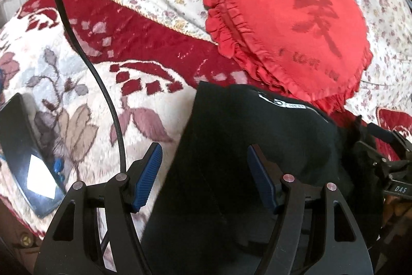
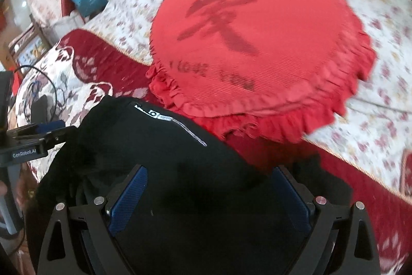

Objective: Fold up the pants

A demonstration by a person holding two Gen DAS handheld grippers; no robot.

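- Left wrist view: the left gripper point(image 1: 204, 159) has its jaws spread wide, and nothing is pinched between the blue pads point(image 1: 148, 177).
- Under and in front of it lie the black pants point(image 1: 239, 146), on a white and red flowered blanket point(image 1: 85, 99). Their far edge, with a small white label point(image 1: 280, 103), lies just beside a red frilled cushion point(image 1: 296, 25).
- A phone point(image 1: 28, 161) lies on the blanket at the left, and a black cable point(image 1: 85, 53) crosses the view.
- The right gripper point(image 1: 386, 159) shows at the right edge, next to the pants.
- Right wrist view: the right gripper point(image 2: 209, 188) also has its jaws spread apart, above the pants point(image 2: 167, 159); the pads point(image 2: 128, 200) do not press on the cloth.
- The cushion point(image 2: 257, 43) lies just behind the pants, and the left gripper point(image 2: 38, 133) is at the left edge.
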